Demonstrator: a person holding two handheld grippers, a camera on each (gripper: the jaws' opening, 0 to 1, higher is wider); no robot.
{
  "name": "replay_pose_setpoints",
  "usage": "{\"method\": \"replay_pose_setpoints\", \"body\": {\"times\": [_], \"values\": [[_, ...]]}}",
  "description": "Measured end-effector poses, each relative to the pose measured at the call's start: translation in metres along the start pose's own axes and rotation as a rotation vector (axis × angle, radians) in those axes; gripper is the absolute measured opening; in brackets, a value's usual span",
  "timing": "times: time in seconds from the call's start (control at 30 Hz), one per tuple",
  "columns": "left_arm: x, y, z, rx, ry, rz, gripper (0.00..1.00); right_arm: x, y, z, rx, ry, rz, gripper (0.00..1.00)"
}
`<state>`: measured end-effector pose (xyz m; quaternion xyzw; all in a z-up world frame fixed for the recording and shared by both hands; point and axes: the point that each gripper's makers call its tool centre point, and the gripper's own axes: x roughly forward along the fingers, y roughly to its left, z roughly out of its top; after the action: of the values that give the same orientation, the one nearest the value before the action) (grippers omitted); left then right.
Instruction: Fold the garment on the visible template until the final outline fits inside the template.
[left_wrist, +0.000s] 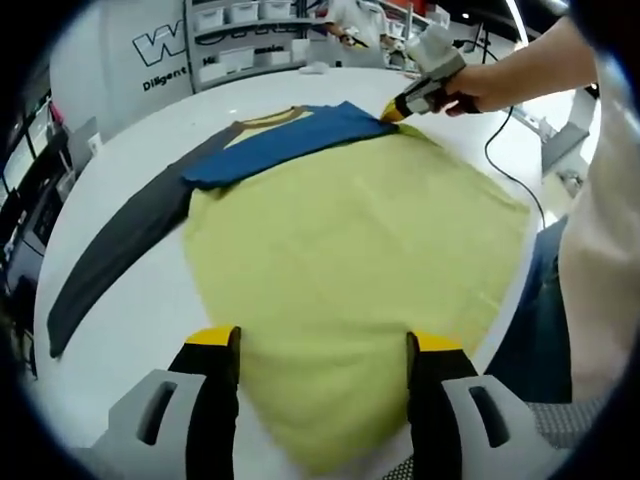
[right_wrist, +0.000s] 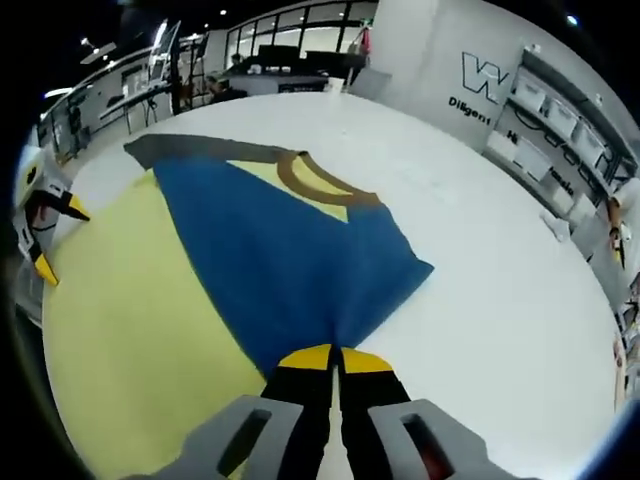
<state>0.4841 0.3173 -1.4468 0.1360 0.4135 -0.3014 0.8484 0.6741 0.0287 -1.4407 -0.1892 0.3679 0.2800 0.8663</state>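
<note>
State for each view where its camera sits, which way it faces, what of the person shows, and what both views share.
Left gripper view: rides the left gripper, jaws open, facing across the yellow garment on the white table; the person's hand holds the right gripper.
Right gripper view: rides the right gripper, jaws shut on the blue sleeve, facing the collar; no part of the person visible.
Shared: garment, blue sleeve, table.

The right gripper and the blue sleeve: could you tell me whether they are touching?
Touching. In the right gripper view, the right gripper has its jaws shut on the edge of the blue sleeve, whose cloth bunches into the tips.
</note>
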Motion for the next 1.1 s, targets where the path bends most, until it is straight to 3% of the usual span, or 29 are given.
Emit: {"method": "replay_pose_setpoints", "body": {"times": [0.1, 0.17, 0.2, 0.27, 0.47, 0.53, 0.63, 0.7, 0.87, 0.9, 0.93, 1.0, 1.1], "values": [[0.0, 0.0, 0.0, -0.002, 0.0, 0.002, 0.67, -0.004, -0.01, -0.005, 0.046, -0.011, 0.0, 0.0], [0.0, 0.0, 0.0, -0.004, 0.001, 0.004, 0.67, -0.006, -0.022, -0.018, 0.077, 0.031, -0.023, 0.0], [0.0, 0.0, 0.0, -0.004, 0.0, 0.004, 0.67, -0.007, -0.025, -0.02, 0.111, 0.024, -0.028, 0.0], [0.0, 0.0, 0.0, -0.005, 0.0, 0.004, 0.67, -0.013, -0.028, -0.012, 0.1, -0.019, -0.04, 0.0], [0.0, 0.0, 0.0, -0.006, 0.001, 0.005, 0.67, -0.016, 0.01, 0.006, 0.0, -0.073, 0.042, 0.0], [0.0, 0.0, 0.0, -0.007, 0.001, 0.005, 0.67, -0.014, 0.024, 0.001, -0.078, -0.039, 0.064, 0.07], [0.0, 0.0, 0.0, -0.008, 0.003, 0.006, 0.67, -0.01, 0.032, -0.007, -0.127, -0.019, 0.07, 0.1], [0.0, 0.0, 0.0, -0.009, 0.004, 0.007, 0.67, -0.012, 0.026, -0.011, -0.147, -0.003, 0.047, 0.0], [0.0, 0.0, -0.001, -0.01, 0.006, 0.008, 0.67, -0.014, 0.014, -0.015, -0.161, -0.018, 0.04, 0.0], [0.0, 0.0, -0.001, -0.01, 0.006, 0.008, 0.67, -0.014, 0.006, -0.025, -0.188, 0.041, 0.019, 0.0], [0.0, 0.0, -0.001, -0.009, 0.006, 0.008, 0.67, -0.014, 0.0, -0.024, -0.169, 0.005, 0.008, 0.0], [0.0, 0.0, -0.001, -0.009, 0.007, 0.008, 0.67, -0.018, -0.009, -0.029, -0.091, 0.017, -0.011, 0.0], [0.0, 0.0, -0.001, -0.01, 0.007, 0.008, 0.67, -0.026, -0.006, -0.02, -0.084, -0.025, 0.004, 0.0]]}}
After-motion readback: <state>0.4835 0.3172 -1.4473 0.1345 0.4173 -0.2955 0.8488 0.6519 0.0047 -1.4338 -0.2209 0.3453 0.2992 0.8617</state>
